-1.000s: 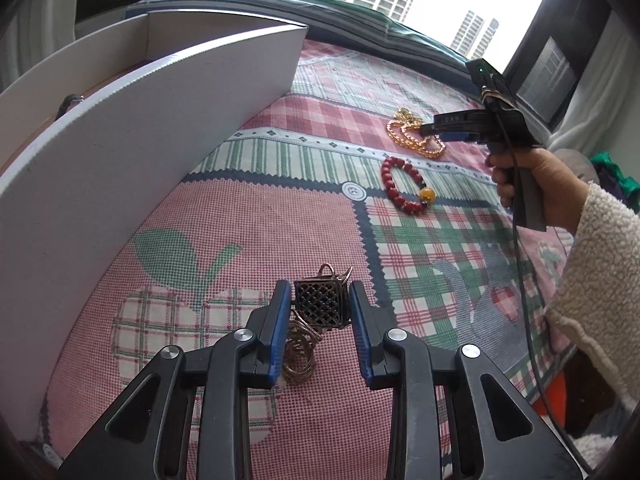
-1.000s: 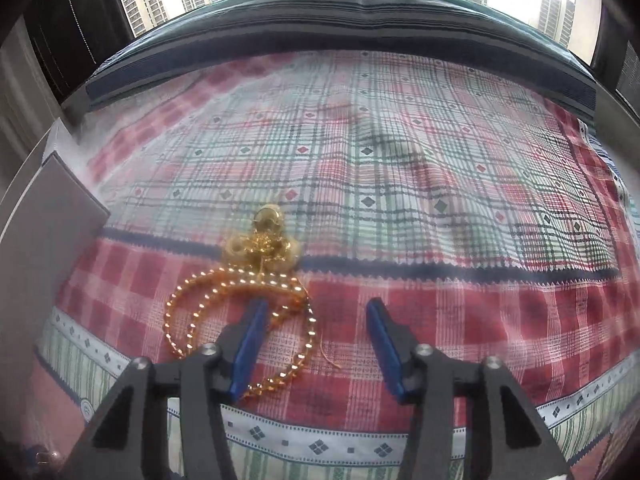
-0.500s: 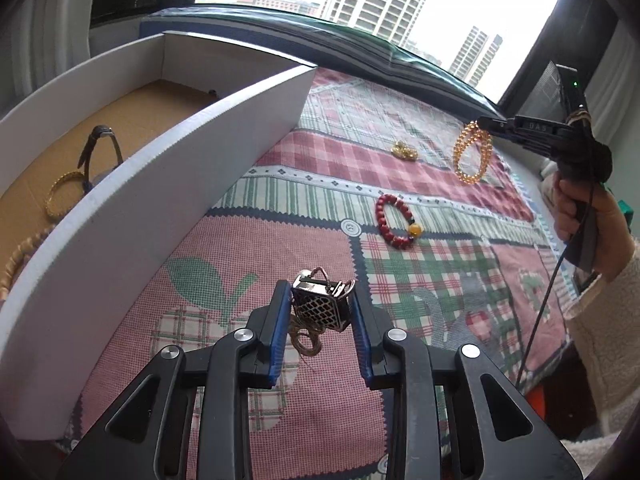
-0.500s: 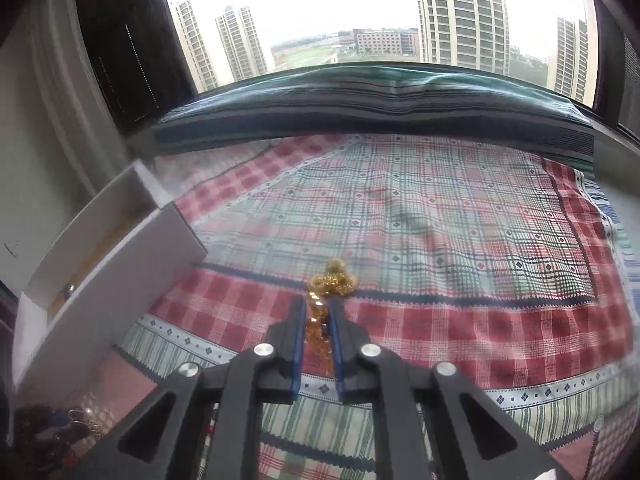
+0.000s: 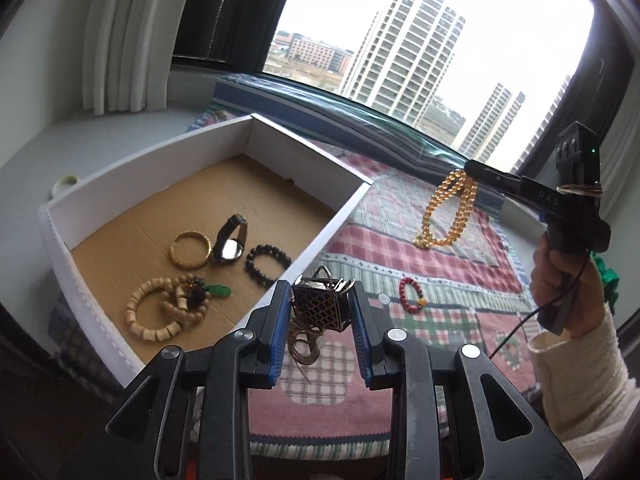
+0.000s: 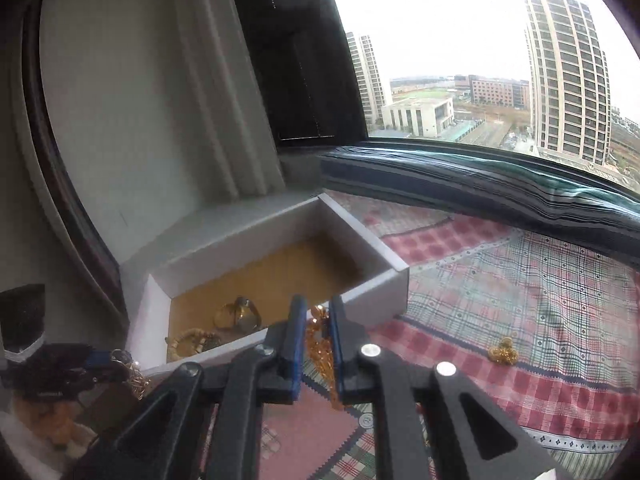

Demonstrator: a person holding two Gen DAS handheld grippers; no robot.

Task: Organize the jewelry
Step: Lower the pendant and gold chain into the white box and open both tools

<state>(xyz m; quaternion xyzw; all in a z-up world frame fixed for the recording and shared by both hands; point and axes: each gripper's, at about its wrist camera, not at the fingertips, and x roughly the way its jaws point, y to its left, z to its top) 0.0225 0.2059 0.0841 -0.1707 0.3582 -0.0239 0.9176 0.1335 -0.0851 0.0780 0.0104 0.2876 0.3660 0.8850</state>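
Up above the checked cloth (image 5: 436,256), the left gripper (image 5: 322,308) is clamped on a dark lattice pendant (image 5: 320,307) whose chain dangles below it, just right of the box (image 5: 208,152) wall. Right of the box and well apart from it, the right gripper (image 6: 316,344) pinches a gold bead necklace (image 5: 448,212), which hangs in loops over the cloth. Inside the box lie a watch (image 5: 230,240), a gold bangle (image 5: 190,249), a dark bracelet (image 5: 266,265) and pale beads (image 5: 160,314). Right of the box, a red bracelet (image 5: 412,294) rests on the cloth
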